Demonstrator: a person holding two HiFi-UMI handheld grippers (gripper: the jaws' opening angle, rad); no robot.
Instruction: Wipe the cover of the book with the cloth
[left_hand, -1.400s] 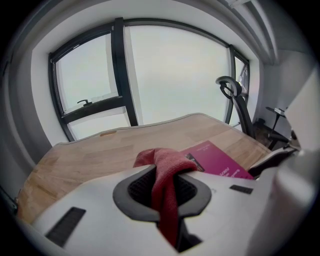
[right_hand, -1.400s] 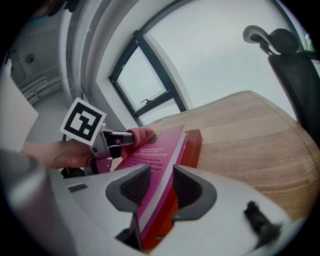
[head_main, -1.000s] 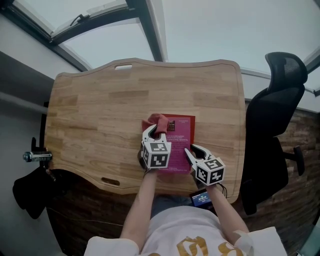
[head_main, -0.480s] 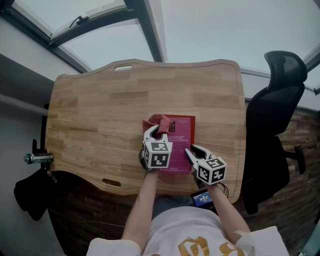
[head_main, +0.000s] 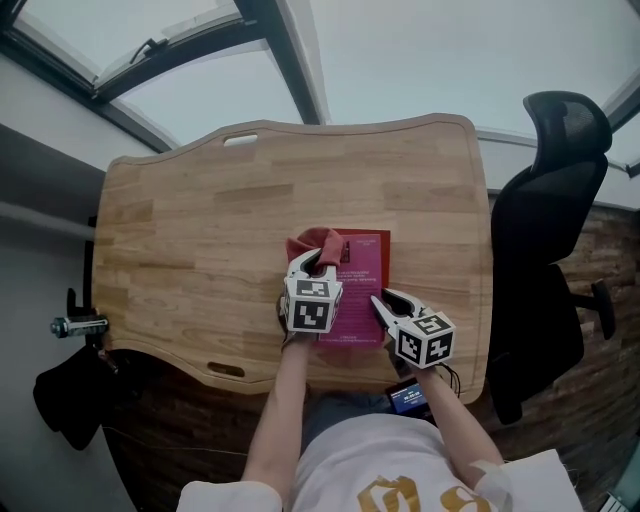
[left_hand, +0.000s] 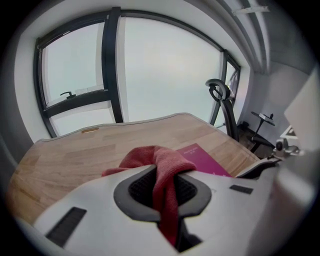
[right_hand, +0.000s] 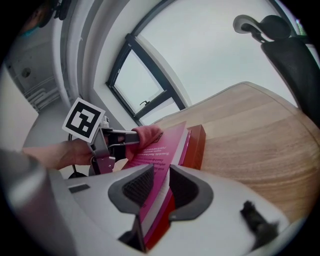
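A magenta book (head_main: 358, 283) lies on the wooden table (head_main: 200, 230) near its front edge. A red cloth (head_main: 312, 243) sits bunched on the book's far left corner. My left gripper (head_main: 309, 264) is shut on the cloth (left_hand: 165, 162), which hangs between its pads, with the book (left_hand: 204, 157) just beyond. My right gripper (head_main: 384, 303) holds the book's near right edge. Its jaws have just been closing, and the book (right_hand: 161, 149) stands tilted between the pads, which press on it. From the right gripper view the left gripper (right_hand: 114, 141) and cloth (right_hand: 146, 135) rest on the cover's far end.
A black office chair (head_main: 545, 250) stands right of the table. A small device with a lit screen (head_main: 405, 397) sits below the front edge by the person's lap. A metal clamp (head_main: 75, 326) sticks out at the table's left. Windows lie beyond the far edge.
The left gripper has tipped slightly over the cloth. The book, the cloth and the right gripper stay where they were.
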